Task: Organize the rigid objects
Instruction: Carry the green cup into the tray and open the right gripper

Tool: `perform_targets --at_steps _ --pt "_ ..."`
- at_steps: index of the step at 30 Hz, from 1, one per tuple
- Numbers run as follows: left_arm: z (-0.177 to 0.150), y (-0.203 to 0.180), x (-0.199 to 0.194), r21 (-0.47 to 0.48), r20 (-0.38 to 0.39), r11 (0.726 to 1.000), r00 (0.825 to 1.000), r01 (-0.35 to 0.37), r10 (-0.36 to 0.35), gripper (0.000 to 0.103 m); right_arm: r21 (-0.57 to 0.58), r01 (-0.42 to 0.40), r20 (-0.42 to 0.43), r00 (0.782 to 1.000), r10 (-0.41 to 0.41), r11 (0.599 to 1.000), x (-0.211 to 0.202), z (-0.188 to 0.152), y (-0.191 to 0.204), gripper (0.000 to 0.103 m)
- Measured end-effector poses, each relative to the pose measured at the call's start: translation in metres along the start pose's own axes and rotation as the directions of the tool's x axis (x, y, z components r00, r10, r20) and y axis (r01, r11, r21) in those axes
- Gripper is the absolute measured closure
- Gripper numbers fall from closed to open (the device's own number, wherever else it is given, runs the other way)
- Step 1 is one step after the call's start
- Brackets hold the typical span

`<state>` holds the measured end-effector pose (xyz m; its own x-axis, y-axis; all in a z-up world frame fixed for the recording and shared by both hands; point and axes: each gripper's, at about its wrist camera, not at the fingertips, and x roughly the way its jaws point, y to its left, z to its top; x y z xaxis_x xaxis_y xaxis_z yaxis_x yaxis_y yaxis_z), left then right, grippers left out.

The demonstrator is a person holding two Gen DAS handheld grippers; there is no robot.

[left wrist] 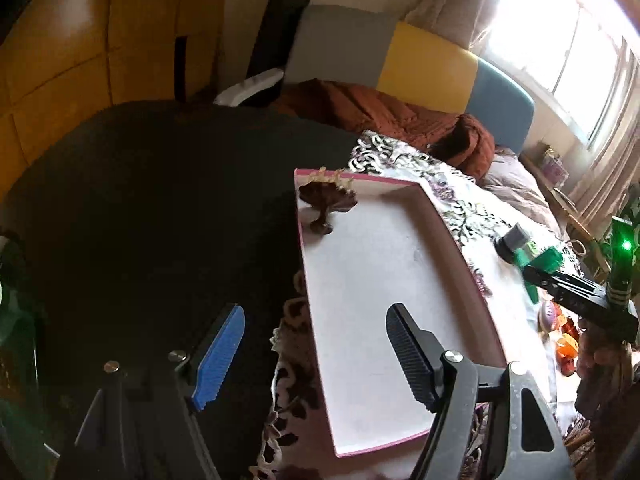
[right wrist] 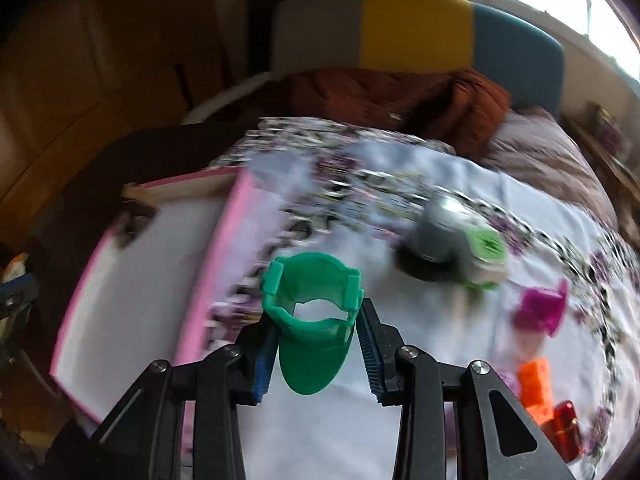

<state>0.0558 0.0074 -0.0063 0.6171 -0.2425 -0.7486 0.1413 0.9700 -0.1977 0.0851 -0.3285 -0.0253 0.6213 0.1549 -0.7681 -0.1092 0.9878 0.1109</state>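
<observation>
Green plastic piece [right wrist: 316,320] between right claw [right wrist: 318,344] fingers

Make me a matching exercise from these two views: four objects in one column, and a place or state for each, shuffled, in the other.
Objects
1. green plastic piece
2. brown ornament
3. left gripper
4. magenta toy

Places or states
A. standing in a far corner of the pink-rimmed box
B. open, holding nothing, over the near end of the box
C. clamped between the fingers of the right gripper
D. lying on the patterned cloth, outside the box

Pairs: 1-C, 2-A, 3-B, 4-D
</observation>
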Motion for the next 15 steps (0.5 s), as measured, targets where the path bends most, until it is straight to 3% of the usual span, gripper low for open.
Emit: perform_targets --at_steps 8,15 --pt "-0.003 0.001 -0.01 0.003 0.02 1.0 1.0 -0.013 0.013 0.028 -0.14 -0.127 0.001 0.992 0.129 0.982 -0.001 0.015 0.091 0.065" --pt "-0.005 0.007 -0.018 0.012 0.037 0.999 0.998 -0.052 0.051 0.028 -0.192 -0.186 -0.044 0.982 0.181 0.964 0.018 0.025 0.149 0.065"
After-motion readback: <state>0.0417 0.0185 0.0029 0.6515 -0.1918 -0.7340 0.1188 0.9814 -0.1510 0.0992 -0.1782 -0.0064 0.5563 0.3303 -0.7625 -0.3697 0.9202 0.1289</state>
